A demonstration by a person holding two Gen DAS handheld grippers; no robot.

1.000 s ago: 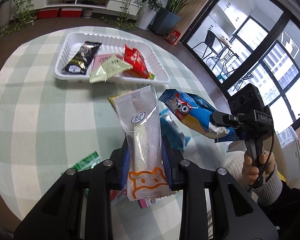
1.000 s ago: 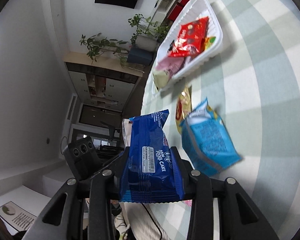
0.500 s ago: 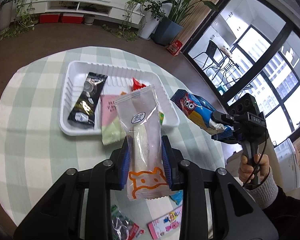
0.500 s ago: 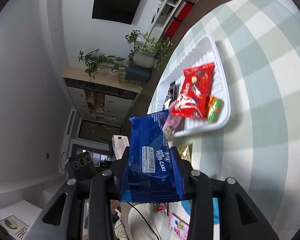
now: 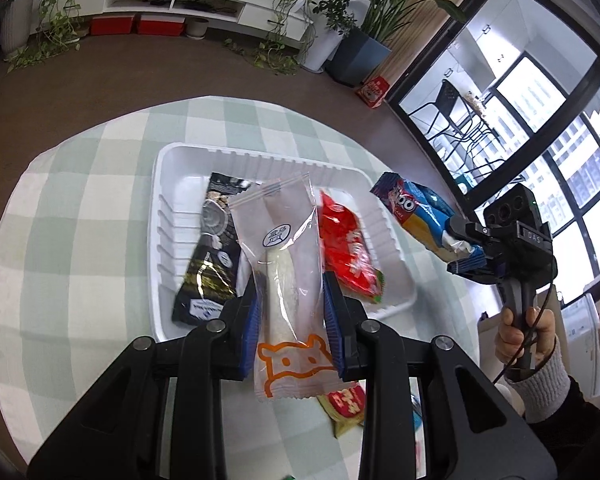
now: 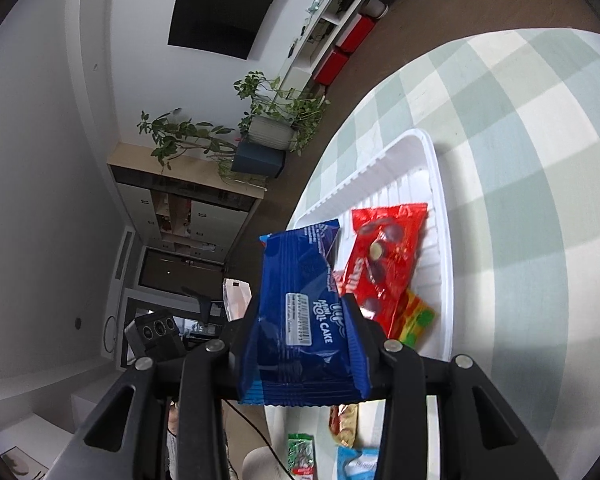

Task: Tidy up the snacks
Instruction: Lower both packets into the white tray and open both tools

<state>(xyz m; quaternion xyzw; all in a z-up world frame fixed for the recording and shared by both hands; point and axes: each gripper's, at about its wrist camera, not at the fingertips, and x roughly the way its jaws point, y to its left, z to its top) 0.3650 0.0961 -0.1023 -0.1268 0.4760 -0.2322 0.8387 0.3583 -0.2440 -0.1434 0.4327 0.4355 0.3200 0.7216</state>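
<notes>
Presently, a clear plastic packet with an orange animal print (image 5: 285, 276) is gripped between the blue pads of the left gripper (image 5: 292, 312) and held above the white ribbed plastic tray (image 5: 180, 160). A blue roll-cake wrapper (image 6: 300, 312) is clamped in the right gripper (image 6: 304, 332), held just beside the tray's edge. Inside the tray are listed a black foil packet (image 5: 212, 256) and a red sweet bag (image 5: 348, 252), side by side. The tray is set on a round table with a green-checked cloth (image 5: 80, 200). A red and gold packet (image 5: 346, 402) is seen on the cloth below the left gripper.
</notes>
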